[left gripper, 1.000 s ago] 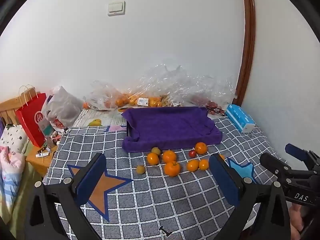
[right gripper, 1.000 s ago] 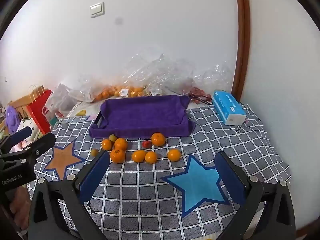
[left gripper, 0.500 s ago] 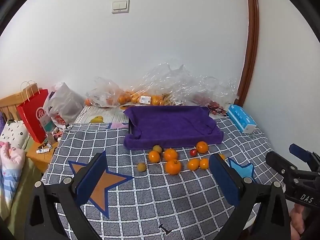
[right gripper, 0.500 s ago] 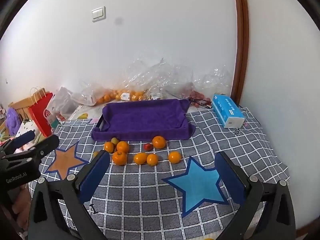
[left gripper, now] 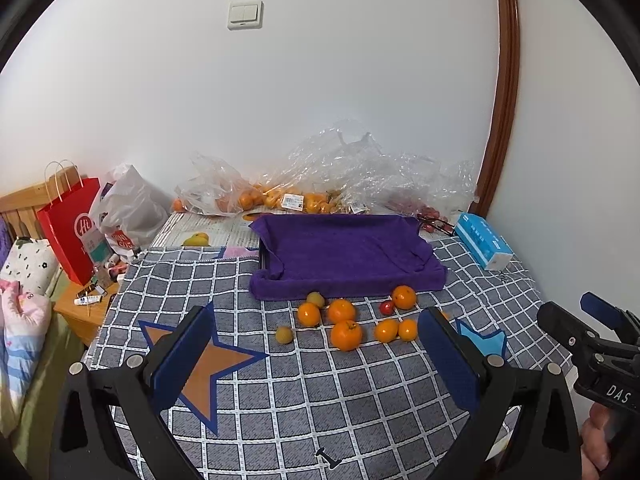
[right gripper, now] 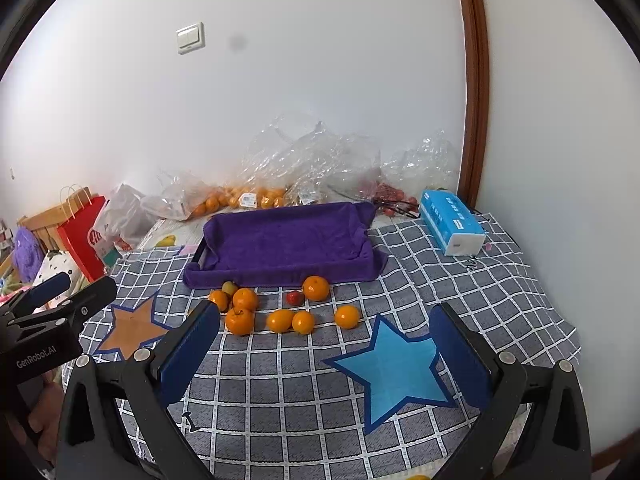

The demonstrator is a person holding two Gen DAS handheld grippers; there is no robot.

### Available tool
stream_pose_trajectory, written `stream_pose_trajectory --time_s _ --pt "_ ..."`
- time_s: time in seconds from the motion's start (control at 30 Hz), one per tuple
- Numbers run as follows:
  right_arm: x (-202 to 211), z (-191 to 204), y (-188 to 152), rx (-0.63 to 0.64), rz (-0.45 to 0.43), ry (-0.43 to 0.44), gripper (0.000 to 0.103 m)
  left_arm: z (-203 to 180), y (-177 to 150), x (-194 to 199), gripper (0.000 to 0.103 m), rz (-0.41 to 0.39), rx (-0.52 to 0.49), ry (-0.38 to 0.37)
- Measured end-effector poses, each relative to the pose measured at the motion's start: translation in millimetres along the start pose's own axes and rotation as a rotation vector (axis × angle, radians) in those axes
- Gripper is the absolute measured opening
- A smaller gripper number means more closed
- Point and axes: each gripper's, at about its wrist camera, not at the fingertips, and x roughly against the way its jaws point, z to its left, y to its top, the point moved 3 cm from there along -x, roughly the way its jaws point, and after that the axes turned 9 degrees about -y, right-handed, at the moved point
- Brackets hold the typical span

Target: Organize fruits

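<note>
Several oranges [left gripper: 345,334] [right gripper: 240,321] lie loose on the checked cloth, with a small red fruit [left gripper: 386,307] [right gripper: 295,298] and small yellow-green fruits [left gripper: 284,335] [right gripper: 229,288] among them. Just behind them stands a tray draped in a purple towel [left gripper: 344,254] [right gripper: 284,240], with nothing in it. My left gripper [left gripper: 316,354] is open and empty, held above the cloth in front of the fruit. My right gripper [right gripper: 326,346] is open and empty, also in front of the fruit; it shows at the right edge of the left wrist view [left gripper: 588,332].
Clear plastic bags with more oranges [left gripper: 276,198] [right gripper: 240,198] lie along the wall behind the tray. A blue tissue pack [left gripper: 482,242] [right gripper: 452,220] sits at the right. A red paper bag [left gripper: 72,228] and clutter stand left of the table.
Both grippers have risen and pulled back slightly, so the fruit and tray sit lower and smaller in both views. Nothing on the table has moved.
</note>
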Motion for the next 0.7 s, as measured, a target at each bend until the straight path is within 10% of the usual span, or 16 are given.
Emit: stream_pose_trajectory --time_s 0.7 --pt "3.9 3.7 -4.2 0.005 -0.017 0.015 0.103 1.9 1.9 1.8 0.103 -0.005 0.01 0.0"
